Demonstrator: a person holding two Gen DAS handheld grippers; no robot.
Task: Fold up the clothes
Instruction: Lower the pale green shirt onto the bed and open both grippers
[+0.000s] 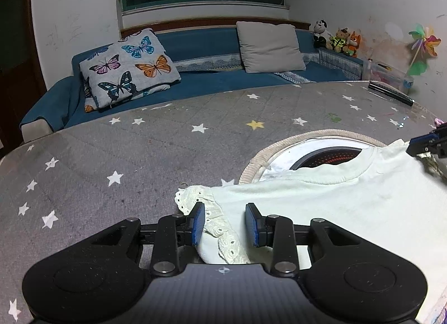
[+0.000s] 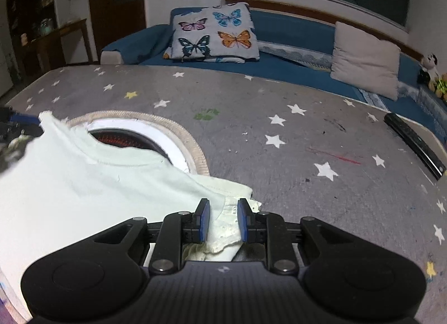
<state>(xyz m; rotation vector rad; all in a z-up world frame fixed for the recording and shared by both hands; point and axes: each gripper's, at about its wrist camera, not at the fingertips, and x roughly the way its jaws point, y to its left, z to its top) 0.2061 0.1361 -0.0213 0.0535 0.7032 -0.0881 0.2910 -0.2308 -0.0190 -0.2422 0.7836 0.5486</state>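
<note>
The pale shirt lies on the star-patterned counter. The left tool and right tool each straddle a lace sleeve, seemingly gripping. The fold is starting; next, lift both evenly.

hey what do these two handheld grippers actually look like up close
Both look alike. The left gripper and right gripper have matte black bodies with two rounded lobes, ribbed centre plates bearing a small crosshair mark, silver pivot bolts, black linkage bars, and fingers faced with blue pads. No cables, hands or sleeves show.
</note>
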